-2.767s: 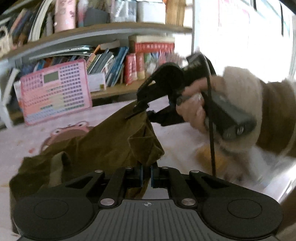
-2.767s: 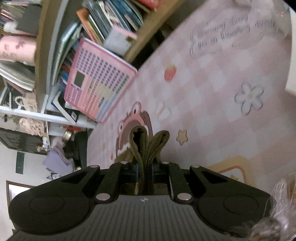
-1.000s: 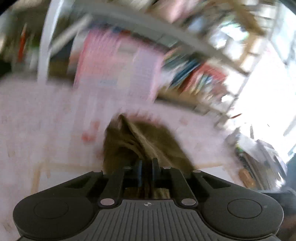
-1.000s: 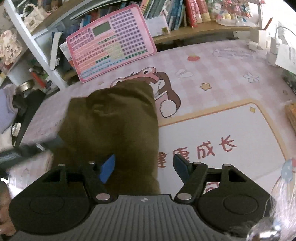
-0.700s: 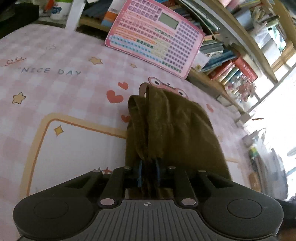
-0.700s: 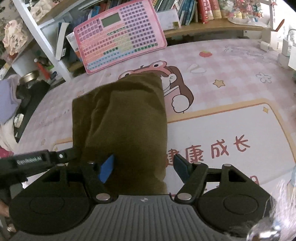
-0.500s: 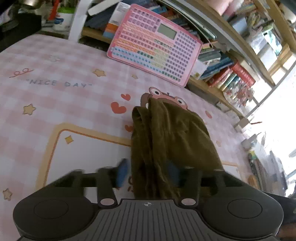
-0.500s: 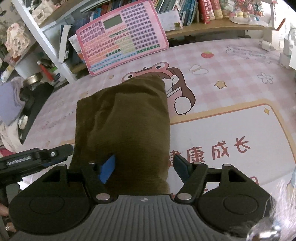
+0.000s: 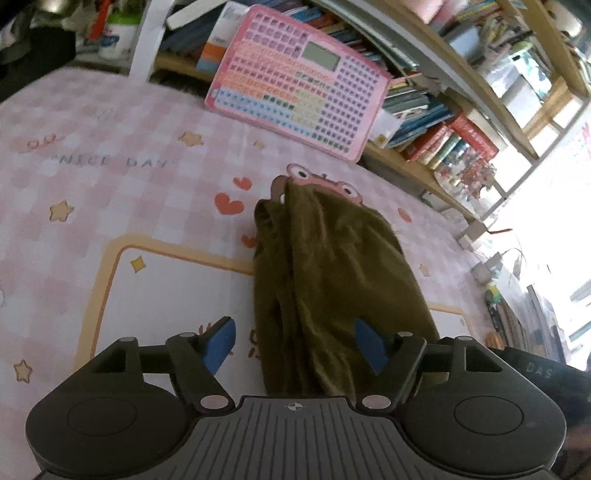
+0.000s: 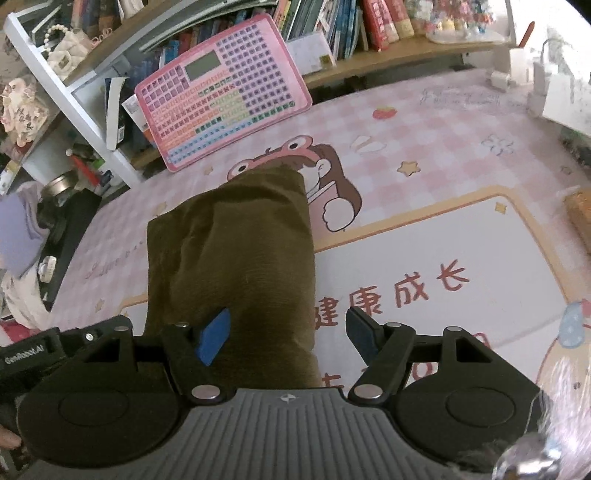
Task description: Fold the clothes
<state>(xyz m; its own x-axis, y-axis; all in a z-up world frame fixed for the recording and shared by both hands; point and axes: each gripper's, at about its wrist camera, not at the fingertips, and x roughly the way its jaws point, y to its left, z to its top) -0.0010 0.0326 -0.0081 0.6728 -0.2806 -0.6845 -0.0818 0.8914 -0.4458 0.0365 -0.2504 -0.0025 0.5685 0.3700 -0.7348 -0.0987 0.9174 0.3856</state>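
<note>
Left gripper point(image 9: 295, 345): its fingers point(image 9: 219, 343) stand wide apart, having just been opening; the near end of the folded cloth lies between them, and neither blue pad presses on it.
Right gripper point(image 10: 286, 338): the fingers point(image 10: 213, 341) are spread wide with nothing clamped; the left blue pad sits over the near edge of the cloth, the right one over bare mat.
Other gripper in sight: the black body of the left gripper point(image 10: 29, 356) shows at the lower left edge of the right wrist view, just beside the cloth.
Olive-brown garment point(image 9: 332, 280): folded into 1 long bundle, it lies flat on the table and runs away from both grippers; loose folds stack along its left edge in the left wrist view. In the right wrist view the garment point(image 10: 236, 254) looks smooth on top, with a squared far end.
Pink checked mat point(image 9: 110, 177): it covers the table under the garment; a pale panel with an orange border lies near, holding red Chinese characters point(image 10: 424, 288) to the right of the cloth.
Cartoon frog figure point(image 10: 295, 155): printed on the mat, with the garment's far end covering part of it.
Pink keyboard-style toy pad point(image 9: 299, 77): it leans tilted against the shelf beyond the garment, well apart from it.
Bookshelf point(image 10: 369, 22): at the far side, with 1 visible row of upright books and small trinkets.
</note>
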